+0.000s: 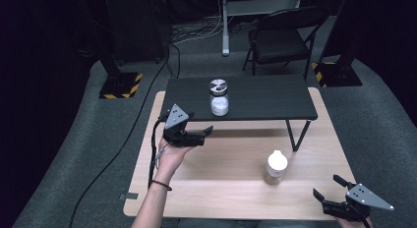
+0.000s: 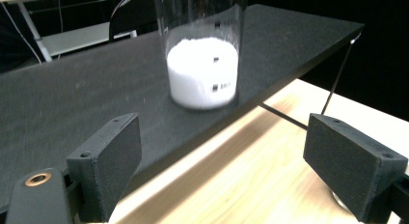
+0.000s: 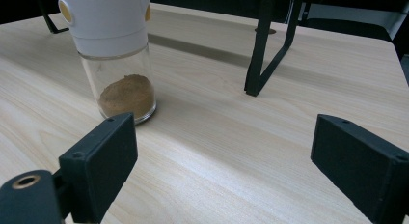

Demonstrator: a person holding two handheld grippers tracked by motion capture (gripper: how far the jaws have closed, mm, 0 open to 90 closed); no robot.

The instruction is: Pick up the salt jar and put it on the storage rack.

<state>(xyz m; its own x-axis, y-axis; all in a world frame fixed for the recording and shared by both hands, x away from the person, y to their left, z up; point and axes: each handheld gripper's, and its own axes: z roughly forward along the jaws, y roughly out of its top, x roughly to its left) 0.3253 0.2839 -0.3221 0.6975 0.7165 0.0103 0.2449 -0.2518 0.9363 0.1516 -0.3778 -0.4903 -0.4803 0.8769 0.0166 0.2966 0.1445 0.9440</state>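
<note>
**Left gripper faces the jar of white powder on the black shelf**

A light wooden table [image 1: 236,188] fills the middle of the high view. On its far half stands a low black shelf [image 1: 260,98] on thin black legs.

The left gripper [image 1: 209,132] hangs just off the near left edge of that shelf, pointing along it toward the jar. Its jaws stand wide apart with nothing between them; in the left gripper view the shelf edge runs across the gap.

The right gripper [image 1: 325,186] rests low at the near right corner of the table, its jaws also spread wide and bare.

A glass jar of white powder [image 1: 219,98], capped with a silver lid, stands upright on the shelf, near the left gripper but apart from it.

A smaller white-capped shaker [image 1: 275,168] holding brown powder stands upright on the table, left of the right gripper.
</note>
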